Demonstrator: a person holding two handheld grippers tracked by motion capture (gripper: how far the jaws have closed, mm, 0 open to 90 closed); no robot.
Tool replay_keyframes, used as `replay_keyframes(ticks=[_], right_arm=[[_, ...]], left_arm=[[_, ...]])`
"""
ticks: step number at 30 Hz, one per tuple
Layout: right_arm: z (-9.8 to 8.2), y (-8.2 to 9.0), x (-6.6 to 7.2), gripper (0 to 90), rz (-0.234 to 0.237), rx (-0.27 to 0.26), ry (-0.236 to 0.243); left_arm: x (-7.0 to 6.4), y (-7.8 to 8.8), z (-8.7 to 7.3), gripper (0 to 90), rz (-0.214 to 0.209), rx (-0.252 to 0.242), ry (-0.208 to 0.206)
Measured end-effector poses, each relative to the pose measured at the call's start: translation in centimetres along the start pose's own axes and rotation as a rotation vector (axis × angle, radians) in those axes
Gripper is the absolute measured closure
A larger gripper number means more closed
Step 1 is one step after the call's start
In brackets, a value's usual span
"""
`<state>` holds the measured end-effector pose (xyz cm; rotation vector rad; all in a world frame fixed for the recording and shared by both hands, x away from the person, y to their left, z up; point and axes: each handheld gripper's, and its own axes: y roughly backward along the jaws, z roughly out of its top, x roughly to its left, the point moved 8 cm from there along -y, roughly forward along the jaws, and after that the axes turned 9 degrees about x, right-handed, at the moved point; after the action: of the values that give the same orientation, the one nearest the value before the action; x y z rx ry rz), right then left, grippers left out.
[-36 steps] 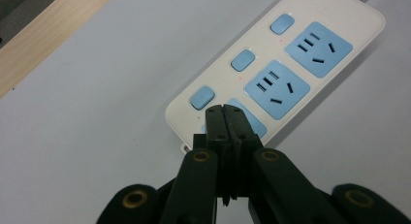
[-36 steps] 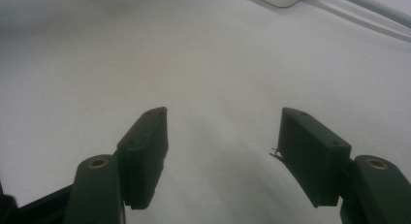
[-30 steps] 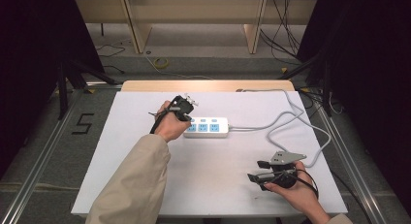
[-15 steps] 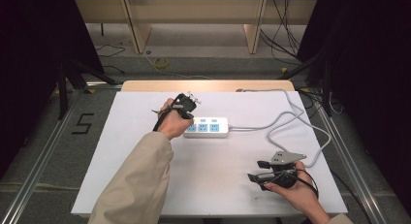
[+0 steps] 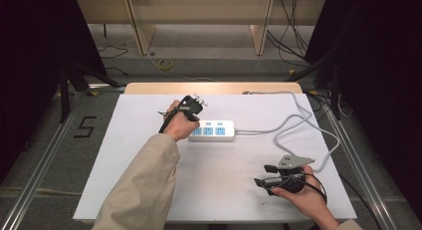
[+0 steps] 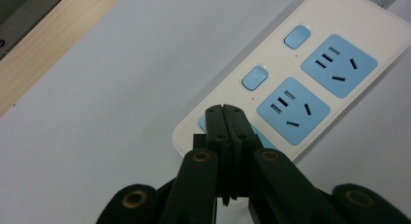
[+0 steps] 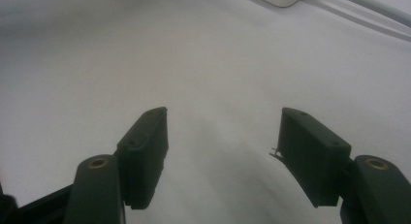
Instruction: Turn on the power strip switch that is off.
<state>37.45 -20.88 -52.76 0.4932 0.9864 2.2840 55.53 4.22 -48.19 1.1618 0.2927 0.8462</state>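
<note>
A white power strip (image 5: 215,131) with blue sockets and blue switches lies at the middle of the white table (image 5: 124,155). My left gripper (image 5: 194,118) is shut and empty, pointing down at the strip's left end. In the left gripper view the closed tips (image 6: 224,110) rest over the blue switch at the near end of the power strip (image 6: 295,73) and hide most of it. Whether they press it I cannot tell. My right gripper (image 5: 263,174) lies low at the table's front right, open, with bare tabletop between its jaws (image 7: 223,132).
The strip's grey cable (image 5: 298,121) loops across the right side of the table and off its far edge. A wooden board (image 5: 214,87) borders the far side. The table's front edge runs just below the right hand.
My left gripper has edged slightly right and away over the strip's left end. The right hand has kept still.
</note>
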Motion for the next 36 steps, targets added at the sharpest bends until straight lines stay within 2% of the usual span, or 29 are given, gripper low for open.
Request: replay_keyframes(ticks=[10, 28, 36], right_arm=[[0.0, 0.0, 0.0, 36.1, -0.001, -0.002, 0.004], [0.0, 0.0, 0.0, 36.1, 0.0, -0.003, 0.004], [0.0, 0.0, -0.1, 36.1, 0.0, -0.003, 0.004]], left_arm=[[0.2, -0.1, 0.7, 89.7, 0.006, 0.006, -0.011], [0.9, -1.8, 0.8, 89.7, 0.014, 0.013, 0.001], [0.6, -2.5, 1.0, 89.7, 0.014, 0.014, -0.006]])
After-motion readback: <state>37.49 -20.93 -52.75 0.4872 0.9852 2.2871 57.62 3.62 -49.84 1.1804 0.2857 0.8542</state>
